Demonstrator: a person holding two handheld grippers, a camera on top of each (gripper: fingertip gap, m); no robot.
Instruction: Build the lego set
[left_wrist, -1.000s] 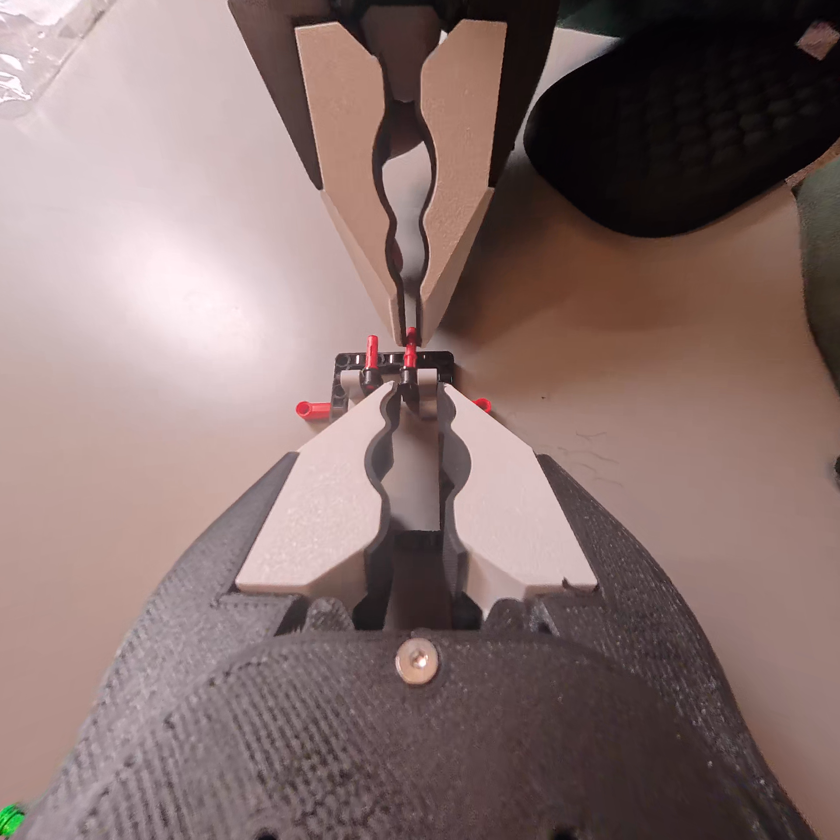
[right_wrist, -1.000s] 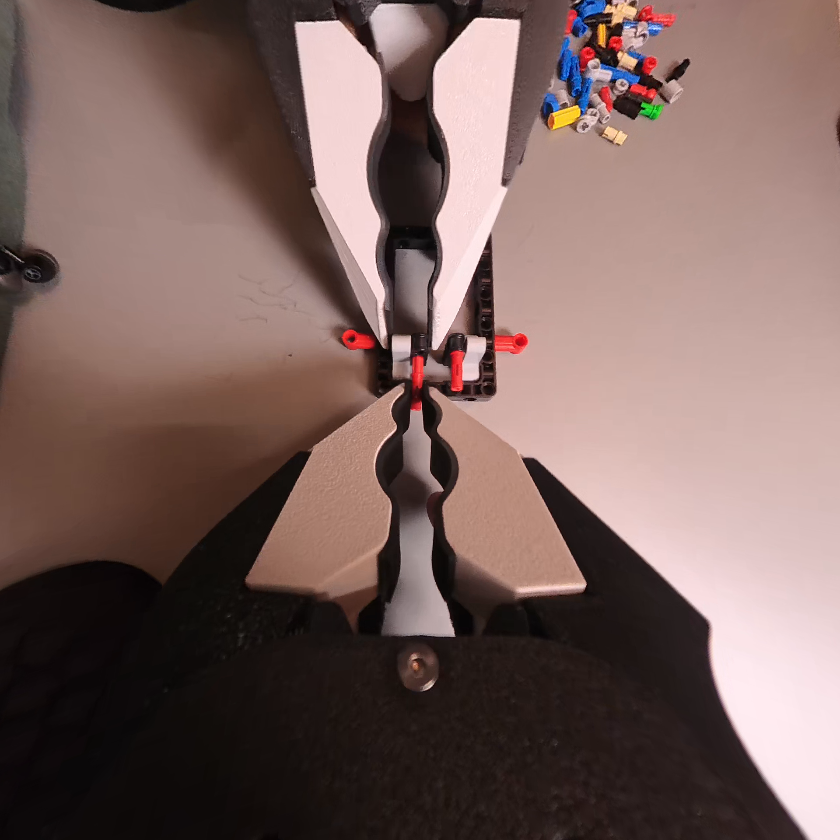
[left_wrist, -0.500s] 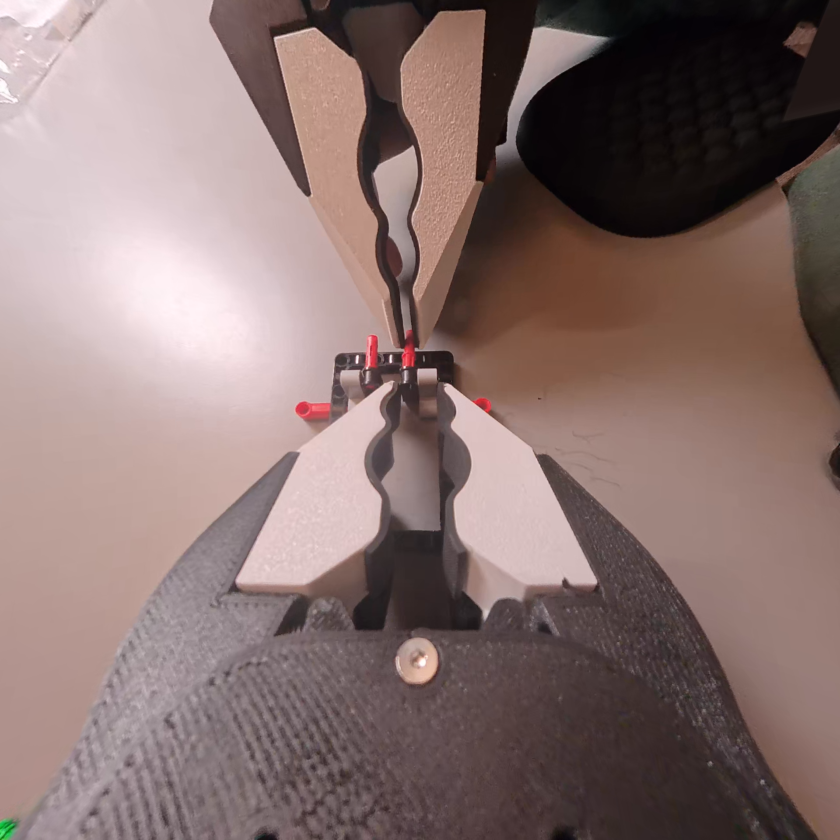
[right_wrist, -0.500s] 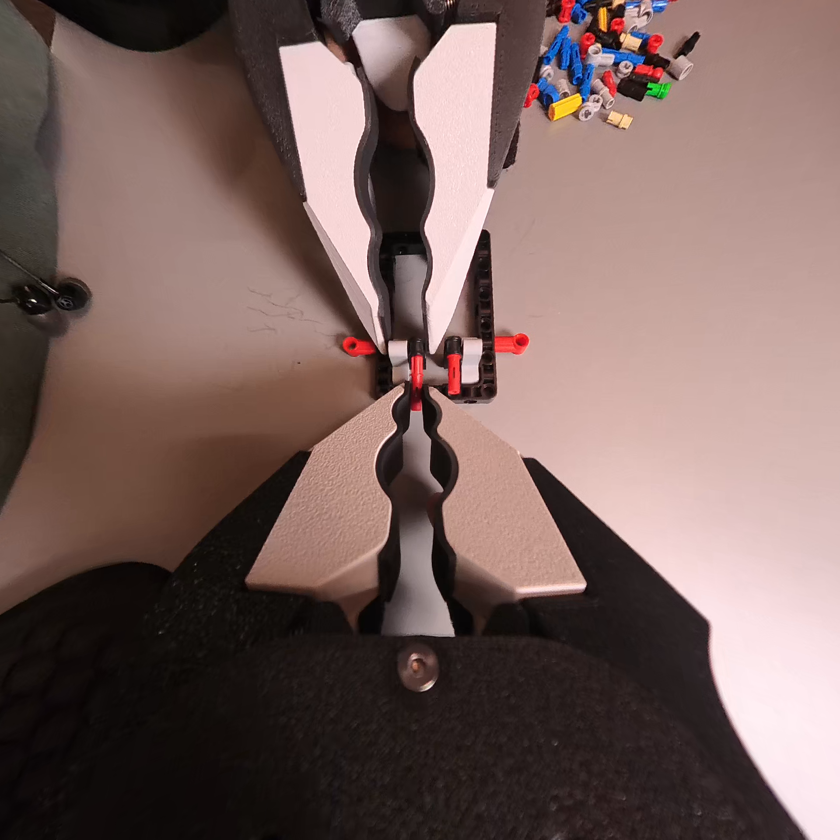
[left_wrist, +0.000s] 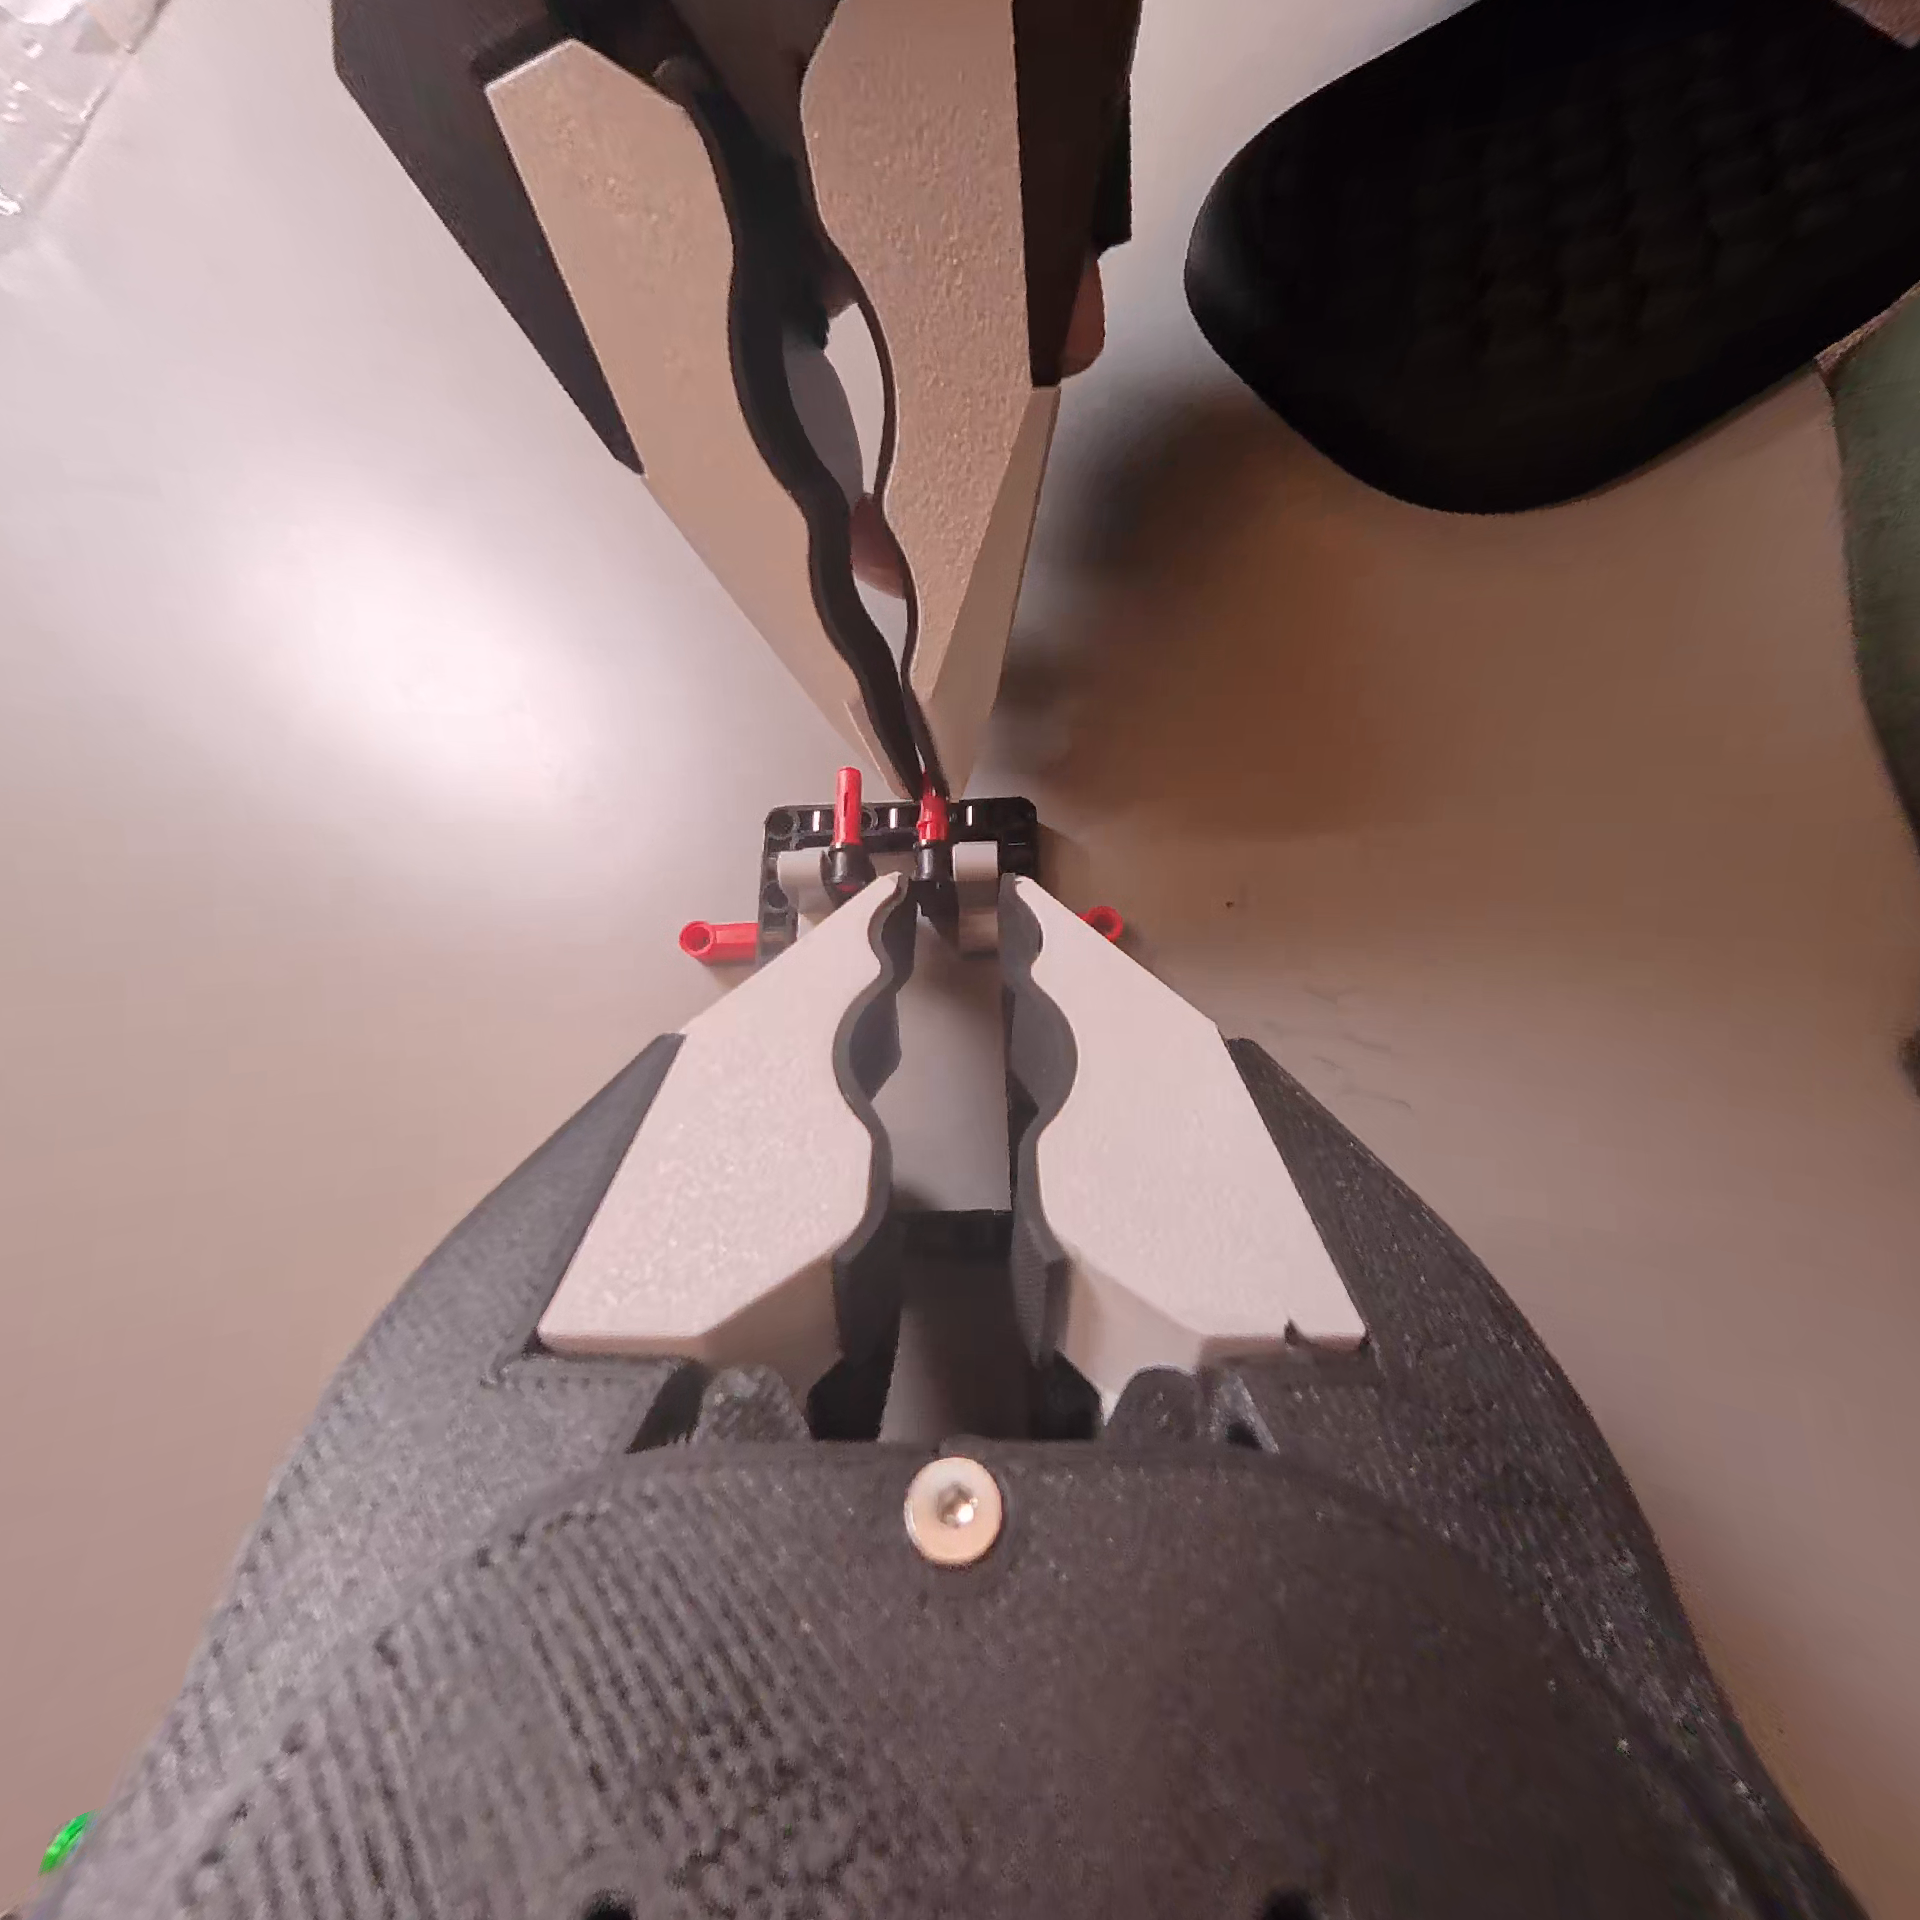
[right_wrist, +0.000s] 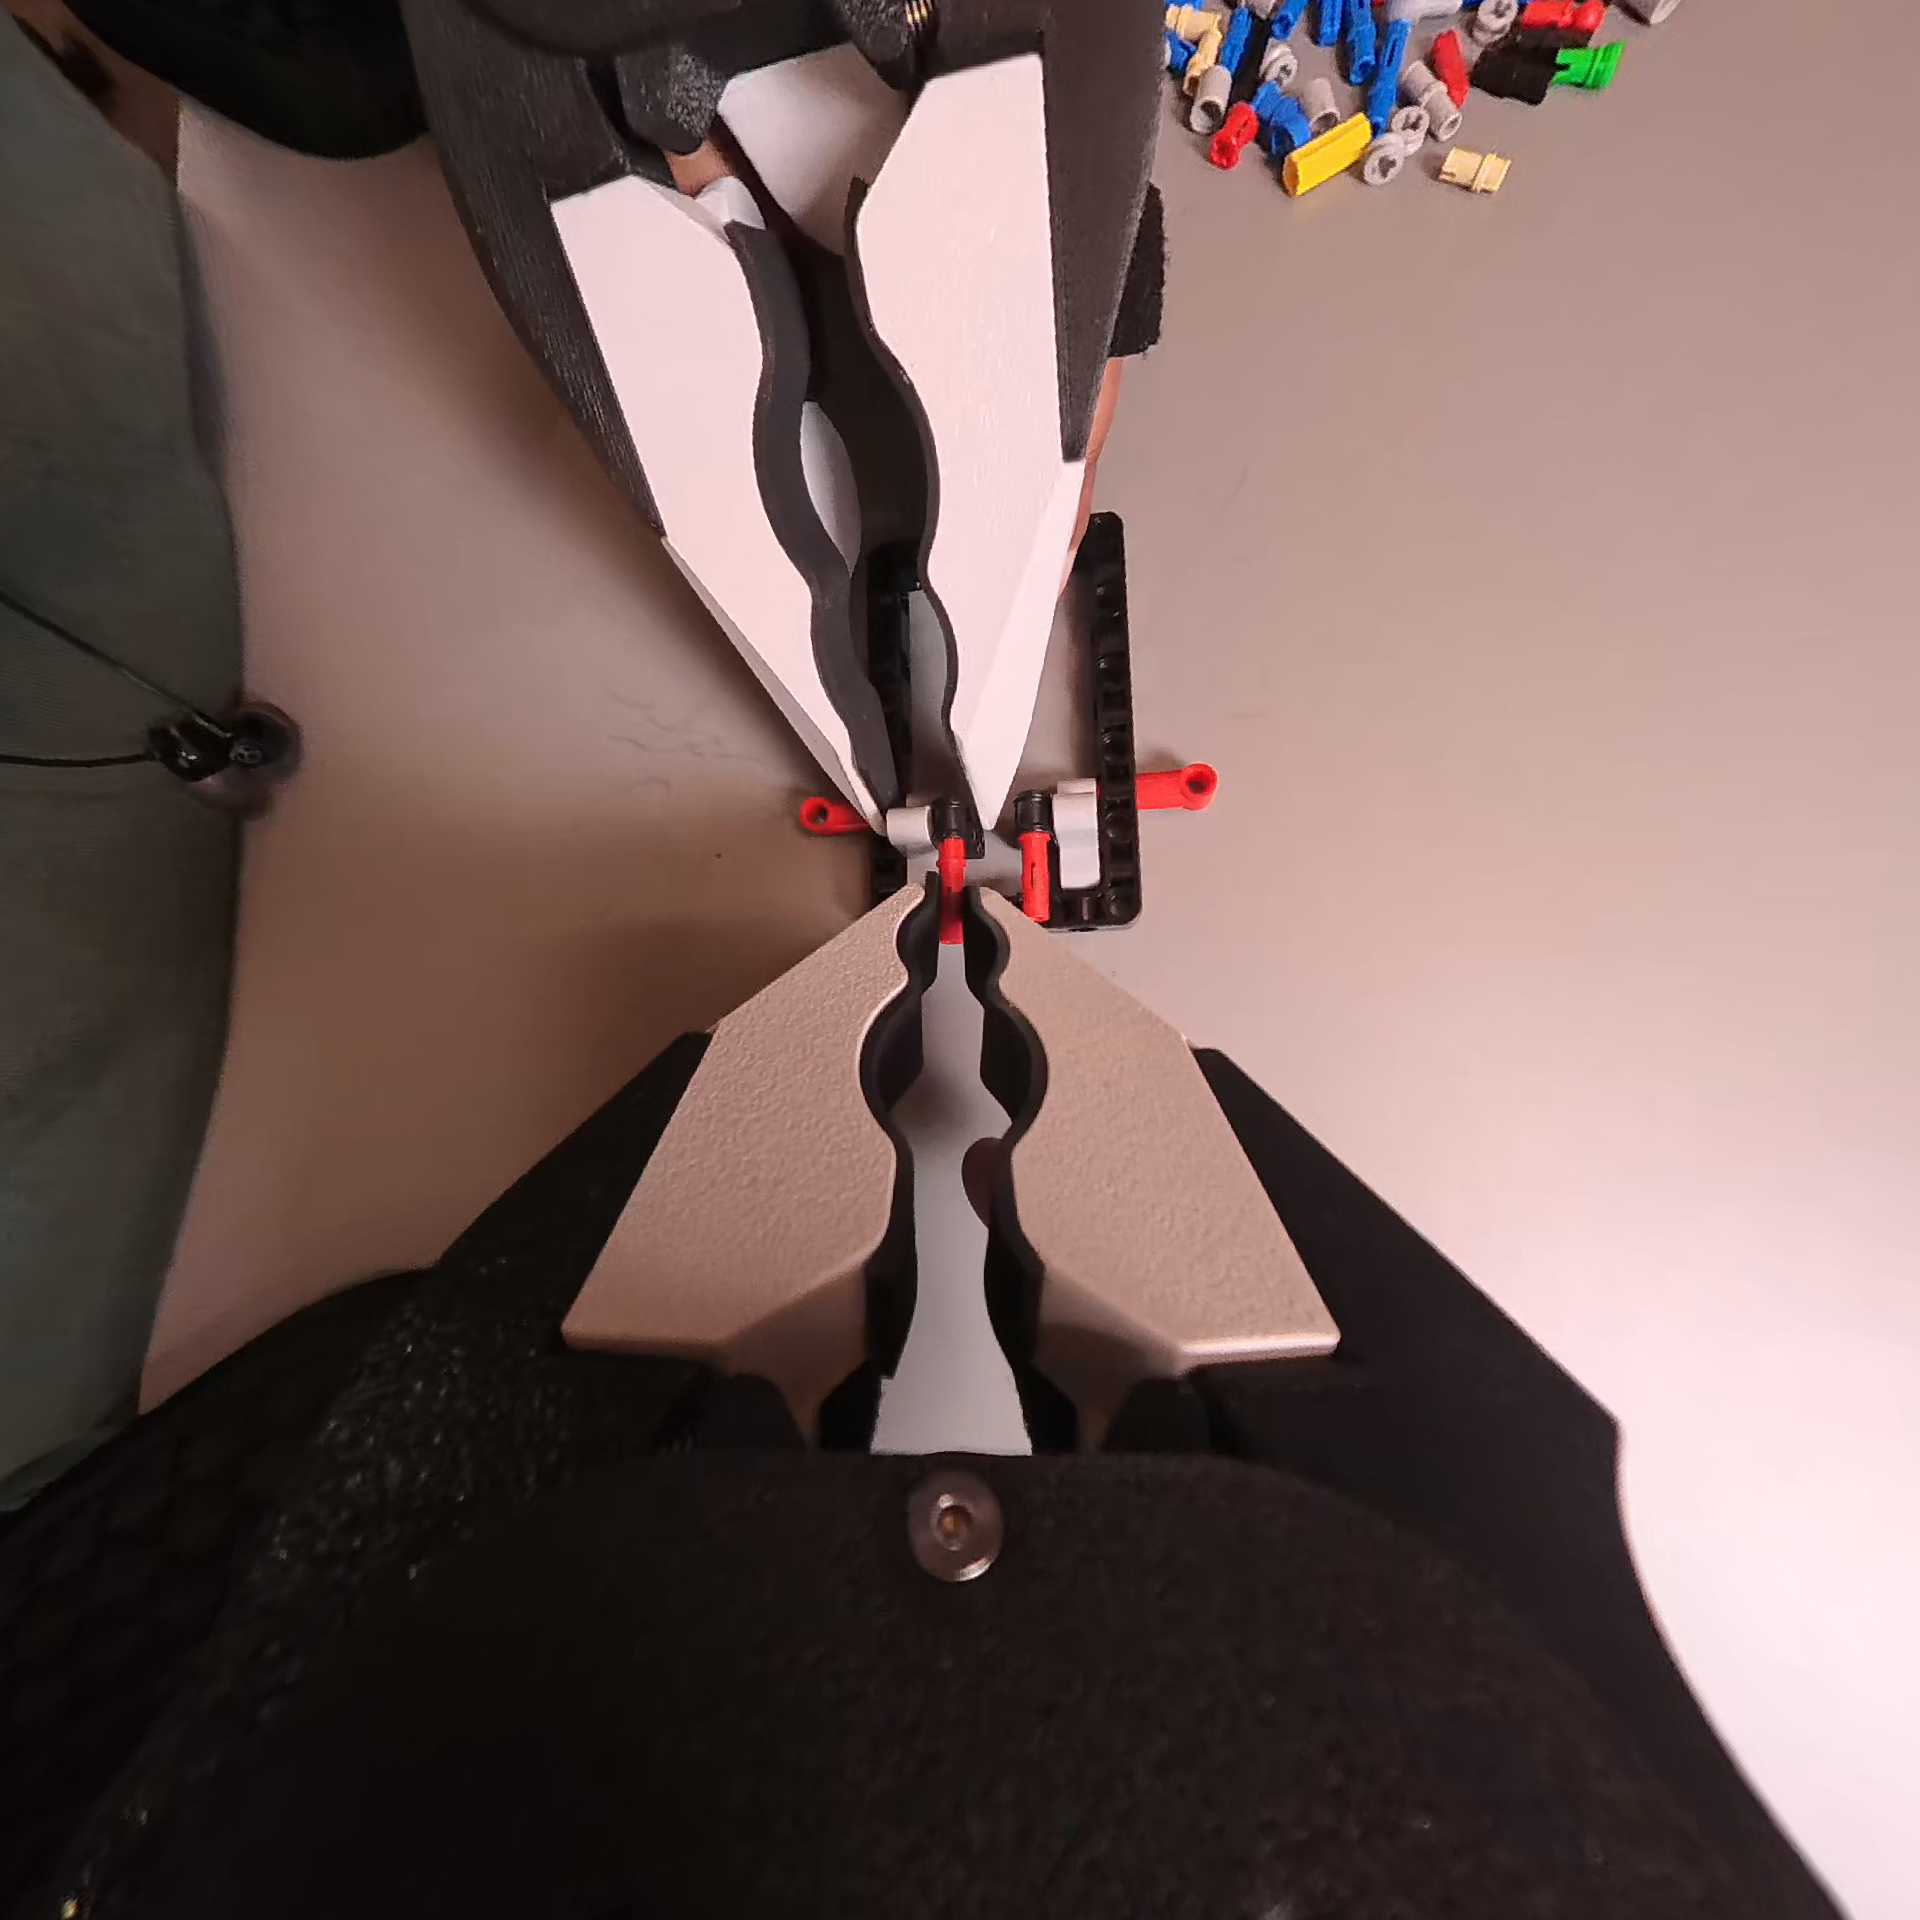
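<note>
A black rectangular lego frame (right_wrist: 1117, 675) lies on the table with grey connectors, black pins and red pins on its near end. My left gripper (left_wrist: 951, 899) is shut on the grey connector (left_wrist: 977, 894) of this assembly; it also shows in the right wrist view (right_wrist: 935, 816), coming from the top. My right gripper (right_wrist: 951, 909) is shut on an upright red pin (right_wrist: 951, 883) that sits in a black pin of the assembly. In the left wrist view the right gripper (left_wrist: 920, 779) comes down from above onto that red pin (left_wrist: 932, 821). A second red pin (right_wrist: 1032, 868) stands beside it.
A pile of loose coloured lego pieces (right_wrist: 1382, 73) lies at the far right of the right wrist view. A black mesh seat (left_wrist: 1558, 229) and green fabric (right_wrist: 94, 520) border the table. A small black object on a cord (right_wrist: 208, 743) lies near the edge. Left and right tips are no more than a few centimetres apart.
The right gripper has tilted sideways over the assembly while staying shut on the red pin. The left gripper keeps its hold; the frame has not visibly shifted on the table.
</note>
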